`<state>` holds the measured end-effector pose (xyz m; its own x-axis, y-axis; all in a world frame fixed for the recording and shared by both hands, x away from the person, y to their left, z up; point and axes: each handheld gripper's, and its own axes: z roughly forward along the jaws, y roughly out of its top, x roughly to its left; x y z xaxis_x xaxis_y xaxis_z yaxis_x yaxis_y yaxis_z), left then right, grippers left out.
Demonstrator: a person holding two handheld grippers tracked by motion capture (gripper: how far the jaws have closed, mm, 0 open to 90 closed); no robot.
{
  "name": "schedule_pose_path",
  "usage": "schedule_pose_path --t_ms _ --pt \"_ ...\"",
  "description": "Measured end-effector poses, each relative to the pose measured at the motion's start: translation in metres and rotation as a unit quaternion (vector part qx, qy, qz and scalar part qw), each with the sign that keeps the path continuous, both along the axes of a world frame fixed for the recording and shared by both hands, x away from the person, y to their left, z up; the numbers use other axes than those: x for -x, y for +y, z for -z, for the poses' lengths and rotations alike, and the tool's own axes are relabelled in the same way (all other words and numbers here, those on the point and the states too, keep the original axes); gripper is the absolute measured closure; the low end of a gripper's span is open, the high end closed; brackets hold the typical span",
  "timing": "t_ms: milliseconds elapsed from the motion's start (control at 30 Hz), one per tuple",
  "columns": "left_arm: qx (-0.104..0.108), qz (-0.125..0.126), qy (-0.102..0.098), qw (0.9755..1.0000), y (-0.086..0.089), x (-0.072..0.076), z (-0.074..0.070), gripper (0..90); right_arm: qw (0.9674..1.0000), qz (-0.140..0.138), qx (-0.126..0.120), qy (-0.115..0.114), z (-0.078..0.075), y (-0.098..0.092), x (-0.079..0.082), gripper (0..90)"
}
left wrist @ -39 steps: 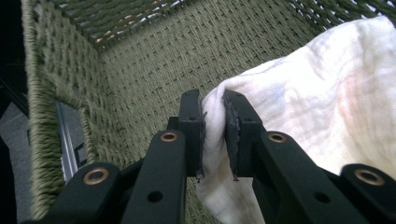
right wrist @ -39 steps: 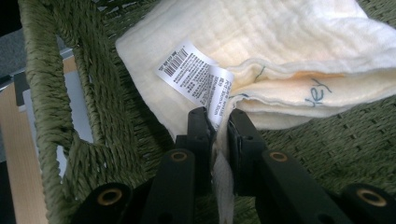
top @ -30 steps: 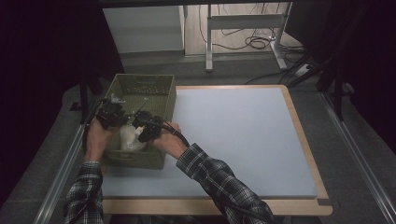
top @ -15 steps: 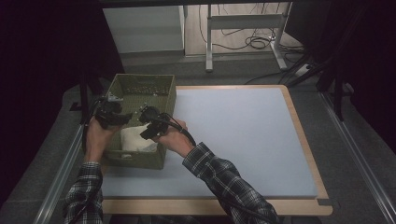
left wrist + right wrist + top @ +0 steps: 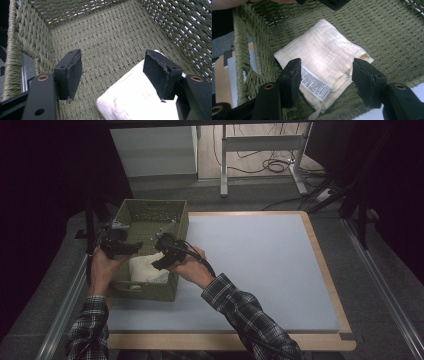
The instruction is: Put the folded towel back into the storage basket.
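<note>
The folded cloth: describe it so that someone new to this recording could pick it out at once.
On the blue-topped table, a green woven basket stands at the left edge, where both grippers hover. The folded cloth lies flat on the basket's floor at the end nearest the person. It is the one pale cream thing there, with a white printed care label at one edge.

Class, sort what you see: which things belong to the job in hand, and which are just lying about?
In the job: cloth, basket, left gripper, right gripper.
Lying about: blue mat, floor cables, metal stand.
</note>
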<state>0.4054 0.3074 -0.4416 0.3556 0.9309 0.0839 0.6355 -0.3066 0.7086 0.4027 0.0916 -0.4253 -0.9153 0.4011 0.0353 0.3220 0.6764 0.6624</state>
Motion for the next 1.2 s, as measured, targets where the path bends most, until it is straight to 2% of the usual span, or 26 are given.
schedule_pose_path --t_ms 167,200,300,400,433,467,500,567,600,633,667,700,733,767,800,833,900,933,967,1000,1033,1067,1100,1133,1167,1200 --pt "0.007 0.002 -0.002 1.0000 -0.002 0.001 -0.002 28.0 0.9999 0.004 -0.013 0.000 -0.003 -0.008 0.000 37.0" --pt "0.015 0.002 -0.002 0.9999 -0.003 0.001 -0.003 27.2 0.9998 0.006 -0.019 -0.002 -0.004 -0.013 0.000 35.9" --pt "0.011 0.003 0.004 0.9999 -0.004 0.000 -0.003 27.4 0.9997 0.009 -0.023 -0.002 -0.005 -0.016 0.000 35.4" --pt "-0.010 0.006 0.029 0.9995 -0.006 -0.006 0.001 34.0 0.9993 0.012 -0.034 -0.006 -0.006 -0.025 0.000 35.3" --pt "-0.010 0.006 0.029 0.9995 -0.006 -0.006 0.001 37.2 0.9993 0.012 -0.034 -0.006 -0.006 -0.025 0.000 35.3" --pt "-0.023 0.006 0.051 0.9984 -0.005 -0.011 0.004 39.7 0.9991 0.013 -0.038 -0.008 -0.007 -0.029 0.000 35.3" --pt "-0.023 0.006 0.051 0.9984 -0.005 -0.011 0.004 42.2 0.9991 0.013 -0.038 -0.008 -0.007 -0.029 0.000 35.3" --pt "-0.028 0.005 0.078 0.9965 -0.002 -0.016 0.008 45.1 0.9990 0.015 -0.042 -0.009 -0.008 -0.034 0.000 35.3" --pt "-0.030 0.002 0.105 0.9941 -0.001 -0.020 0.012 49.7 0.9986 0.017 -0.048 -0.011 -0.010 -0.039 0.000 35.3" --pt "-0.030 0.002 0.105 0.9941 -0.001 -0.020 0.012 51.3 0.9986 0.017 -0.048 -0.011 -0.010 -0.039 0.000 35.3" --pt "-0.032 -0.001 0.134 0.9904 0.001 -0.025 0.018 52.5 0.9982 0.020 -0.055 -0.014 -0.011 -0.046 -0.001 35.3" --pt "-0.032 -0.001 0.134 0.9904 0.001 -0.025 0.018 53.4 0.9980 0.021 -0.057 -0.015 -0.012 -0.048 -0.001 35.3" --pt "-0.036 -0.006 0.165 0.9856 0.000 -0.030 0.024 53.7 0.9978 0.022 -0.061 -0.014 -0.013 -0.052 -0.001 35.3" --pt "-0.036 -0.006 0.165 0.9856 0.000 -0.030 0.024 53.6 0.9978 0.022 -0.061 -0.014 -0.013 -0.052 -0.001 35.3" --pt "-0.041 -0.014 0.198 0.9792 0.000 -0.035 0.031 53.3 0.9973 0.025 -0.066 -0.018 -0.014 -0.059 -0.002 35.3" --pt "-0.041 -0.014 0.198 0.9792 0.000 -0.035 0.031 51.9 0.9973 0.025 -0.066 -0.018 -0.014 -0.059 -0.002 35.3" --pt "-0.039 -0.024 0.229 0.9724 0.000 -0.040 0.040 50.0 0.9966 0.030 -0.075 -0.017 -0.015 -0.068 -0.003 35.4" --pt "-0.038 -0.034 0.251 0.9666 0.001 -0.044 0.046 50.0 0.9962 0.035 -0.078 -0.017 -0.015 -0.074 -0.004 35.3" --pt "-0.038 -0.034 0.251 0.9666 0.001 -0.044 0.046 50.0 0.9960 0.037 -0.080 -0.018 -0.015 -0.078 -0.005 35.4" --pt "-0.034 -0.045 0.277 0.9592 0.002 -0.048 0.053 50.1 0.9957 0.039 -0.082 -0.018 -0.015 -0.081 -0.006 35.4" --pt "-0.034 -0.045 0.277 0.9592 0.002 -0.048 0.053 51.0 0.9957 0.039 -0.082 -0.018 -0.015 -0.081 -0.006 35.4" --pt "-0.024 -0.051 0.302 0.9518 0.004 -0.051 0.060 53.2 0.9953 0.045 -0.084 -0.017 -0.015 -0.088 -0.007 35.3" --pt "-0.024 -0.051 0.302 0.9518 0.004 -0.051 0.060 55.5 0.9953 0.045 -0.084 -0.017 -0.015 -0.088 -0.007 35.3" --pt "-0.014 -0.049 0.314 0.9482 0.006 -0.053 0.062 58.9 0.9947 0.050 -0.088 -0.017 -0.014 -0.093 -0.009 35.3" --pt "-0.014 -0.049 0.314 0.9482 0.006 -0.053 0.062 63.1 0.9947 0.050 -0.088 -0.017 -0.014 -0.093 -0.009 35.3" --pt "-0.008 -0.039 0.317 0.9475 0.006 -0.054 0.061 70.0 0.9942 0.054 -0.092 -0.016 -0.014 -0.099 -0.011 35.4"
